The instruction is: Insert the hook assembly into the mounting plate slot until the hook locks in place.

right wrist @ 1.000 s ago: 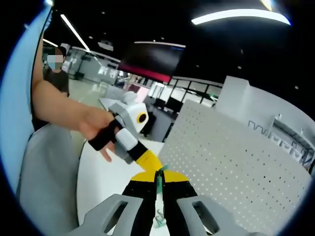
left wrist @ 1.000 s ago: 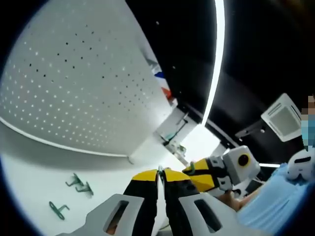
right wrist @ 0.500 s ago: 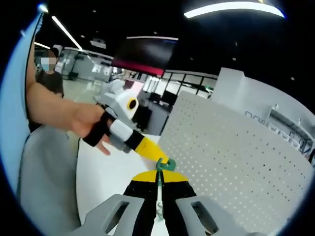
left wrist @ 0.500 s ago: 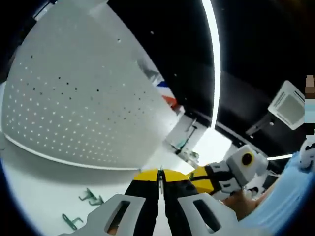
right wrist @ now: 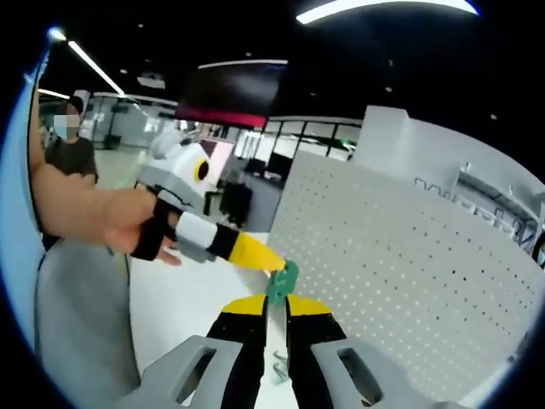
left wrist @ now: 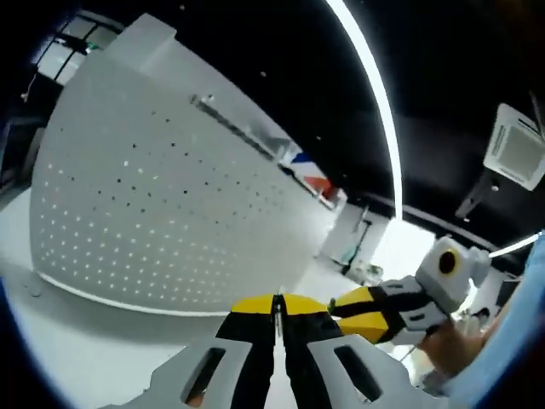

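Note:
A small green hook part (right wrist: 283, 279) stands at the yellow tips of my right gripper (right wrist: 278, 303), whose jaws are closed on its lower end with a narrow gap between them. The left gripper's yellow tip (right wrist: 255, 253), held by a hand (right wrist: 128, 226), touches the part from the left. In the left gripper view my left gripper (left wrist: 277, 303) is shut, with a thin sliver showing edge-on between its tips. The right gripper (left wrist: 375, 311) comes in from the right, close to those tips. Whether the two green pieces are joined is hidden.
A large white pegboard (left wrist: 153, 213) (right wrist: 400, 256) stands upright on the white table (left wrist: 77, 341), close in front of both grippers. A loose green hook (right wrist: 279, 362) lies on the table below the right jaws. A person (right wrist: 68, 149) stands far behind.
The left gripper view has tilted up, so the loose hooks on the table have left it. In the right gripper view the left gripper's tip has closed in on the green part.

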A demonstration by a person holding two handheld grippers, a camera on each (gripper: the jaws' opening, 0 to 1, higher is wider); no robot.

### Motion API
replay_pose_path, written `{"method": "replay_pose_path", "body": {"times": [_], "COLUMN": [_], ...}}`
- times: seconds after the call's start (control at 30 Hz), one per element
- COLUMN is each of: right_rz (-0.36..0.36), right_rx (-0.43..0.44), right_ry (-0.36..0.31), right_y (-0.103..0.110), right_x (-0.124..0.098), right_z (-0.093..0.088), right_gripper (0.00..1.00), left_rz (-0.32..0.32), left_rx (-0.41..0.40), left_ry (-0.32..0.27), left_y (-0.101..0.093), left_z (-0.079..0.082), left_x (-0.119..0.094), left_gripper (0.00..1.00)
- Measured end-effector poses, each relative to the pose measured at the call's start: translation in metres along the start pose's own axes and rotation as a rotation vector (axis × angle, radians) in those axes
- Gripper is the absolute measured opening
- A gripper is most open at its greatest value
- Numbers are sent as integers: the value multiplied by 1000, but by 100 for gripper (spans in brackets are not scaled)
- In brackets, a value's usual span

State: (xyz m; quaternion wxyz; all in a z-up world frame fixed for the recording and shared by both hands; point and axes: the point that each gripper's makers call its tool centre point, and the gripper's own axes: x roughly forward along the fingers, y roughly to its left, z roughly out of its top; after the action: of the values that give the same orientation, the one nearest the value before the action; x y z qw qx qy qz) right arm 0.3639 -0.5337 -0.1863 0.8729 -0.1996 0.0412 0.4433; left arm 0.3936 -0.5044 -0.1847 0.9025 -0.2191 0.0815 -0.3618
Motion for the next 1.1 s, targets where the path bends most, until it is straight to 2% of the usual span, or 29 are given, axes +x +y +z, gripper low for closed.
{"method": "replay_pose_path", "body": {"times": [0.17,0.57,0.7,1.1], "right_rz": [-18,-64,-90,-118], "right_rx": [8,15,-7,2], "right_ry": [-4,-6,4,16], "right_y": [-3,-11,-14,-23], "right_x": [2,7,9,9], "right_z": [2,7,8,4], "right_gripper": [7,6,6,2], "left_rz": [39,91,88,77], "left_rx": [58,98,103,106], "left_ry": [-4,-33,-43,-45], "left_y": [-2,-9,-13,-20], "left_z": [2,7,6,5], "left_x": [3,10,14,17], "left_gripper": [1,1,1,2]}}
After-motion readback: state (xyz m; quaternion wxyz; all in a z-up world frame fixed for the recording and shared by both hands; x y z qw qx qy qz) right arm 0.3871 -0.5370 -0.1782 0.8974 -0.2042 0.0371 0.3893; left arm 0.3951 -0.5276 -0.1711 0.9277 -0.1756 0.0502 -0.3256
